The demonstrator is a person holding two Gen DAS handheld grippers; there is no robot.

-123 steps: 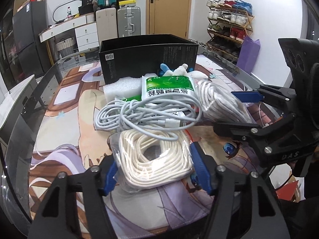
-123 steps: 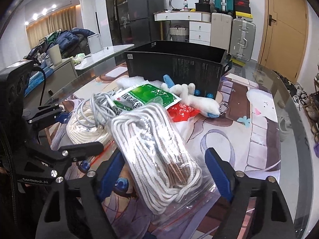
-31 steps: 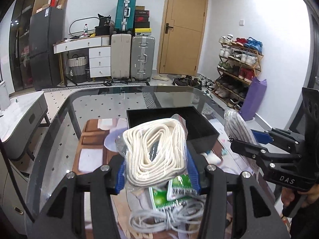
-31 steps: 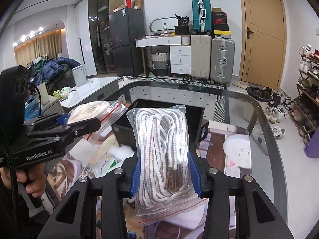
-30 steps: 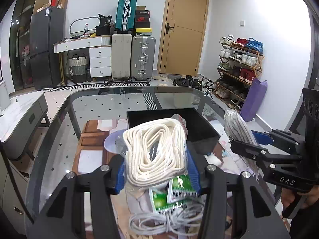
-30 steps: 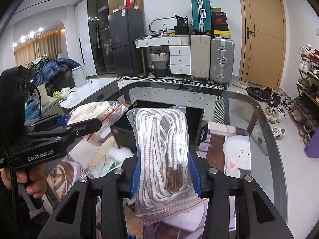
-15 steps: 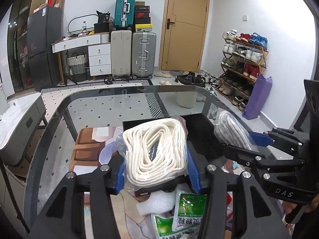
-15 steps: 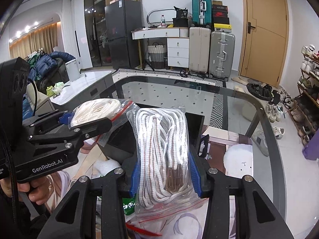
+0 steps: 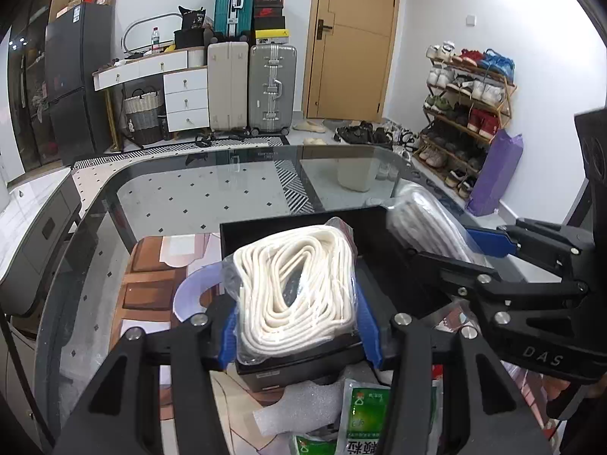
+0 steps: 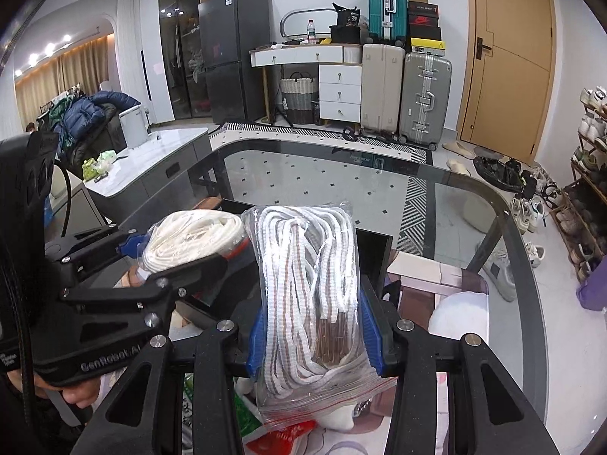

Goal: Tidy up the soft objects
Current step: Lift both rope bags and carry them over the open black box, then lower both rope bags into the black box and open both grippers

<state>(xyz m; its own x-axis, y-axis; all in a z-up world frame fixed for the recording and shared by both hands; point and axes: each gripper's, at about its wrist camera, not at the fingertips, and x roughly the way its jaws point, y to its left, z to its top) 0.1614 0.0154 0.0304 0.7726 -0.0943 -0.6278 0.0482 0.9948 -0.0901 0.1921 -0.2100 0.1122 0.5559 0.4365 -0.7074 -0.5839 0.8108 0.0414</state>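
Both bags have come up off the table and forward since a few seconds ago, when they lay in the pile of soft things; now they hang over the black box (image 9: 383, 242). The left gripper (image 9: 297, 326) is clamped on the cream rope bag (image 9: 294, 288), in the middle of the left view, right above the open box. The right gripper (image 10: 313, 326) is clamped on the striped rope bag (image 10: 309, 295), in the middle of the right view, with the box edge (image 10: 373, 250) just behind it. Half a second ago the box sat a bit farther off, so both hands are still easing in. I think the next step is to lower the bags and let go, so two soft things get put away together. Some things are hard to see. The bags block most of the inside of the box, so I cannot tell what is in it. At the bottom of the left view a green pack (image 9: 360, 417) and white foam (image 9: 303, 398) are cut off by the frame. At the bottom of the right view a red pack (image 10: 280, 440) peeks out, partly hidden.
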